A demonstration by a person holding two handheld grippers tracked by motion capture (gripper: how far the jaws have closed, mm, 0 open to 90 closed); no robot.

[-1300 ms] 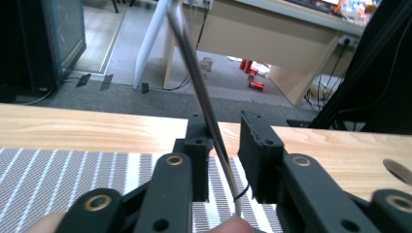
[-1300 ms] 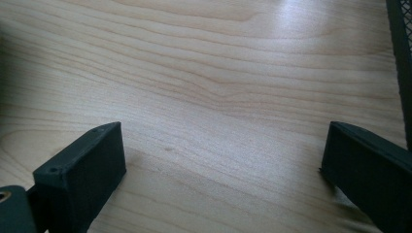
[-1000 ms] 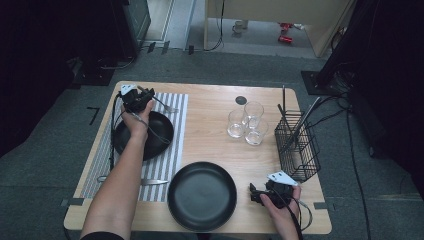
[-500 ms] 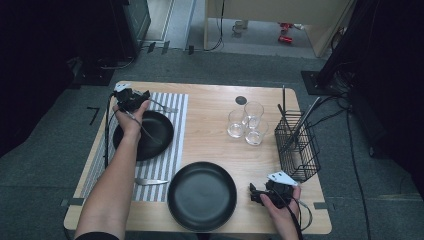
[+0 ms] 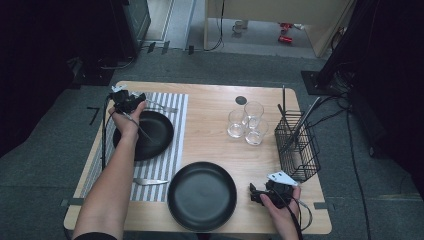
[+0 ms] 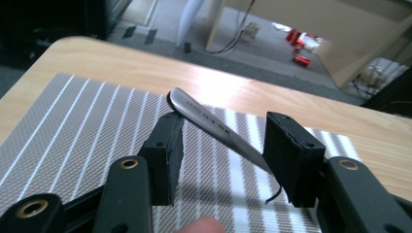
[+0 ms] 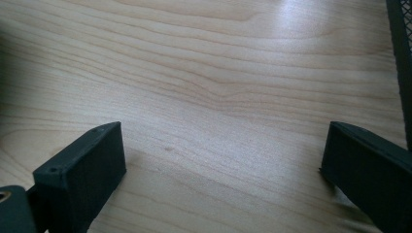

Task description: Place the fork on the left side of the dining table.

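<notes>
Left gripper [image 5: 131, 101] sits at far end of striped placemat [image 5: 172, 135], just beyond small black plate [image 5: 145, 135]. Its jaws have just been opening; metal utensil [image 6: 218, 130] lies slanted between them on placemat, handle end by one pad, grip released. Right gripper [image 5: 260, 192] rests on bare wooden table [image 5: 210, 107] beside large black plate [image 5: 201, 196], near wire basket [image 5: 297, 145], jaws spread wide, nothing between.

Overhead light falls evenly on the pale wooden table [image 5: 210, 107] in the high view, while the surrounding floor sinks into near-black at left and right. In the left gripper view, glare streaks the shiny metal utensil handle [image 6: 214, 127]; the background is soft. The right gripper view shows a bright sheen at upper right and blurred near jaws.
</notes>
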